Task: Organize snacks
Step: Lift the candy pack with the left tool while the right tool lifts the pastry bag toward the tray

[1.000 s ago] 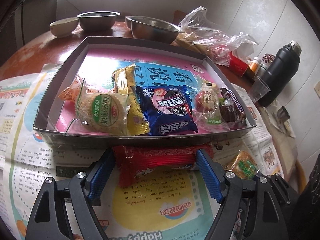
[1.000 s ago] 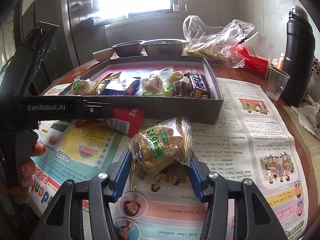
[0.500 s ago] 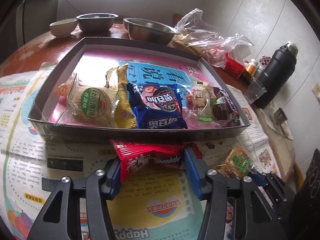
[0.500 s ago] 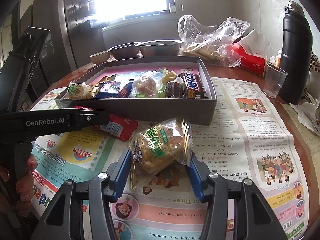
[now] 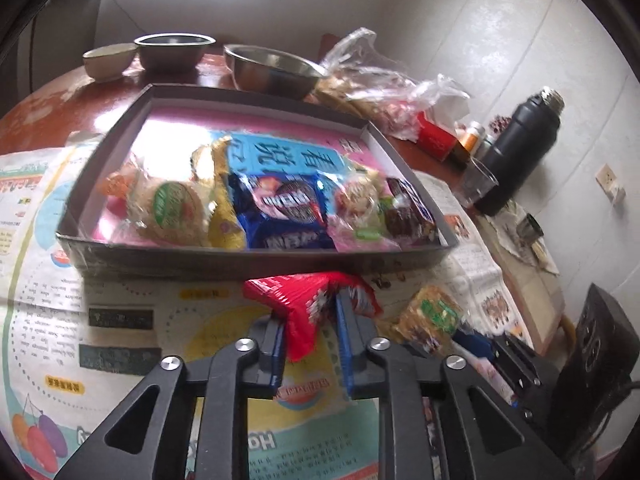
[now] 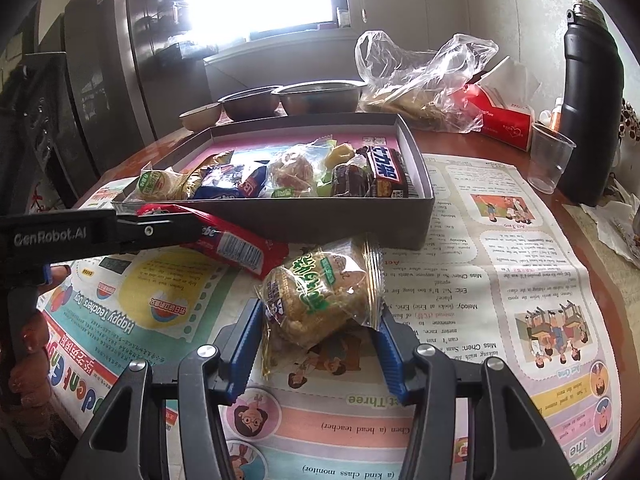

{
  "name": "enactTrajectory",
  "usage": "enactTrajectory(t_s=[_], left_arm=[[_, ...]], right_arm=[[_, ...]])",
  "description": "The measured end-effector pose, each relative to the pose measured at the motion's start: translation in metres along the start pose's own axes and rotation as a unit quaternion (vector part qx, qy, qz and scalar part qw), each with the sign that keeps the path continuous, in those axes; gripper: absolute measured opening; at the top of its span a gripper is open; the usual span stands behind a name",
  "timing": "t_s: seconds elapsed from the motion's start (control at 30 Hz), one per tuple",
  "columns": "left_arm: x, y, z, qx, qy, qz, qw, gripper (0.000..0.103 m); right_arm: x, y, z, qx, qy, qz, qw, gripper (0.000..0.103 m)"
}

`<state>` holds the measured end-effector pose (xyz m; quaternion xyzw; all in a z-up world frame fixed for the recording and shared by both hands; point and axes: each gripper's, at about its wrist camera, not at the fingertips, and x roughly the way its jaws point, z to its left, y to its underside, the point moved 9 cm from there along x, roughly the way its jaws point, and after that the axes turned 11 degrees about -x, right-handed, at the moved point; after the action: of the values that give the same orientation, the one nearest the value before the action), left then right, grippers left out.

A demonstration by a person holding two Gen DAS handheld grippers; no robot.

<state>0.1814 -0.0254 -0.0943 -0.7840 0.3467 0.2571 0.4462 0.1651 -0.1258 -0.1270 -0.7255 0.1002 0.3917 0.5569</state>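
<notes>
While the right gripper (image 6: 318, 334) clasps a rice-cake packet (image 6: 320, 294) with green lettering between its blue pads, just near of the grey tray (image 6: 352, 220), the left gripper (image 5: 310, 320) has pinched its jaws down to a narrow gap on a red snack wrapper (image 5: 304, 300), crumpling it. That wrapper sits at the tray's near wall (its barcoded end sticks out toward the rice cake). Inside the tray lie several packets, a blue cookie pack (image 5: 286, 208) among them. Printed newspaper (image 6: 500, 264) covers the table.
</notes>
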Motion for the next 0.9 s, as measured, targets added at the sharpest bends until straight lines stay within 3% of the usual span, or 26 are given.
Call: enactTrajectory(t_s=[0.2,0.5,0.53,0.57,0.63,0.9], left_arm=[[0.011,0.021,0.0,0.005,0.022,0.042,0.9988,0.008],[0.005,0.016,-0.004,-0.006,0.057,0.032,0.9979,0.008],[0.004,0.015,-0.004,-0.008,0.058,0.031,0.9978,0.02],[0.003,0.014,-0.003,-0.008,0.057,0.029,0.9979,0.044],[0.002,0.012,-0.001,-0.013,0.052,0.027,0.9982,0.07],[0.003,-0.002,0.024,-0.06,0.038,0.017,0.9973,0.07]], right_arm=[[0.0,0.0,0.001,-0.003,0.001,0.002,1.0,0.054],[0.001,0.0,0.001,-0.003,0.003,0.003,1.0,0.054],[0.002,0.0,0.001,-0.004,0.003,0.003,1.0,0.054],[0.002,0.0,0.001,-0.004,0.004,0.003,1.0,0.054],[0.002,0.0,0.001,-0.005,0.004,0.003,1.0,0.054],[0.003,-0.001,0.001,-0.004,0.003,0.003,1.0,0.054]])
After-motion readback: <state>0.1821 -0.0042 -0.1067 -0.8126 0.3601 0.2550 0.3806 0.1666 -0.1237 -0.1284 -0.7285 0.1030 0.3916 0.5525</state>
